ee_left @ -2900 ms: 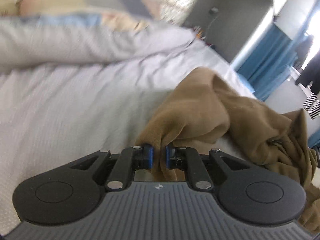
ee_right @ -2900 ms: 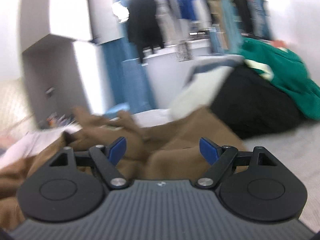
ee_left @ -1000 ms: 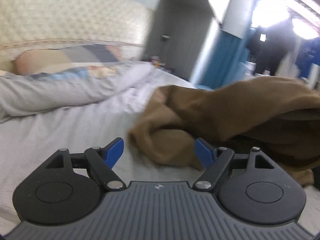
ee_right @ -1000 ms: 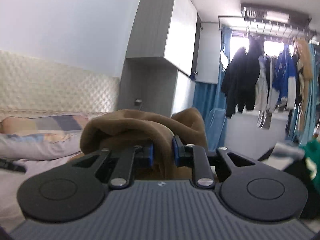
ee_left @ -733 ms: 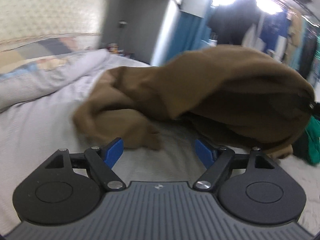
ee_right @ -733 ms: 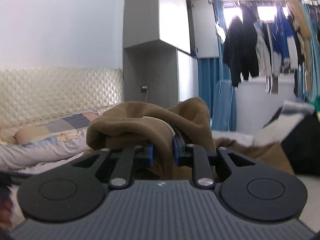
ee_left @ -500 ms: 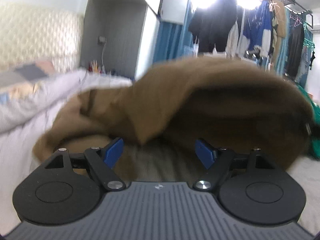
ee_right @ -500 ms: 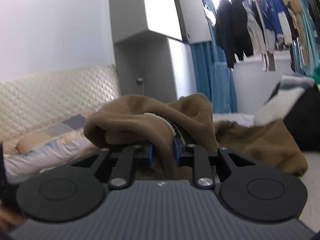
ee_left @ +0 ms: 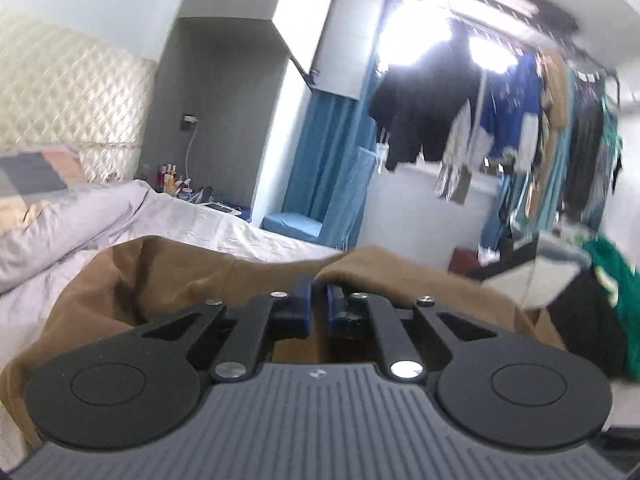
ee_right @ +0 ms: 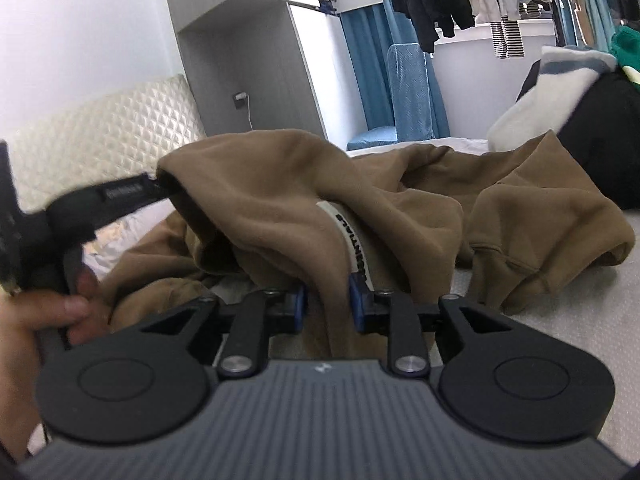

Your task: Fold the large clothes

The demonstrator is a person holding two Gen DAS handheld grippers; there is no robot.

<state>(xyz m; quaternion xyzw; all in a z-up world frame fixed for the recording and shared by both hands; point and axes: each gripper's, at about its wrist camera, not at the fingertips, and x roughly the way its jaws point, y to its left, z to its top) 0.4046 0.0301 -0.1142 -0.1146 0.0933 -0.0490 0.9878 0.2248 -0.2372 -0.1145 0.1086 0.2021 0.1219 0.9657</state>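
Observation:
A large brown sweatshirt [ee_right: 420, 204] lies partly bunched on the bed and is lifted at one end. My right gripper [ee_right: 327, 300] is shut on its neck edge by the white label band [ee_right: 352, 240]. My left gripper [ee_left: 318, 296] is shut on another fold of the brown sweatshirt [ee_left: 200, 276]. In the right wrist view the left gripper [ee_right: 156, 184] reaches in from the left and pinches the cloth's raised edge, with the holding hand [ee_right: 36, 320] below it.
The bed sheet [ee_left: 224, 232] spreads under the garment, with a grey duvet [ee_left: 72, 224] and pillows at the left. A pile of black, white and green clothes [ee_right: 576, 92] lies at the right. A wardrobe [ee_right: 256, 56] and hanging clothes [ee_left: 500, 120] stand behind.
My left gripper was open over the bed; it has closed on a fold of the sweatshirt. My right gripper stays shut on the neck edge and has tilted down toward the bed.

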